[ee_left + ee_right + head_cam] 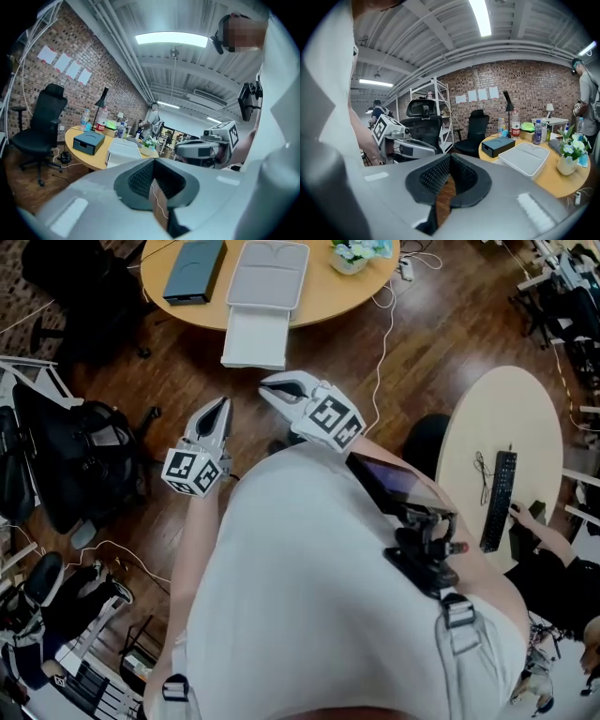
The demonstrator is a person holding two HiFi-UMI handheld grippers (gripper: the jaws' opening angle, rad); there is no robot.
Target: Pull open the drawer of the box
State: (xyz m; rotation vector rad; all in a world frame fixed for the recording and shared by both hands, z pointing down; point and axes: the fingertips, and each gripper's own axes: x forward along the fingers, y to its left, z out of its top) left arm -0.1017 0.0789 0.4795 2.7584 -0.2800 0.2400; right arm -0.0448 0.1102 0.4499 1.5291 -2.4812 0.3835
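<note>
On the round wooden table [323, 298] ahead of me lies a flat white box [267, 276], and its white drawer [255, 338] sticks out over the table's near edge. The same box [124, 149] [525, 159] shows in both gripper views, well away from the jaws. A dark blue-grey box [194, 268] [499, 146] lies to its left. My left gripper [223, 404] [153, 180] and right gripper [267, 385] [449, 180] hang side by side over the wooden floor, short of the table. Both are shut with nothing between their pads.
A vase of flowers [359, 254] stands at the table's right. A black office chair [84, 465] is on my left. To my right, a pale table [506, 427] carries a keyboard [497, 501], with a person's hand beside it. A white cable [380, 362] trails across the floor.
</note>
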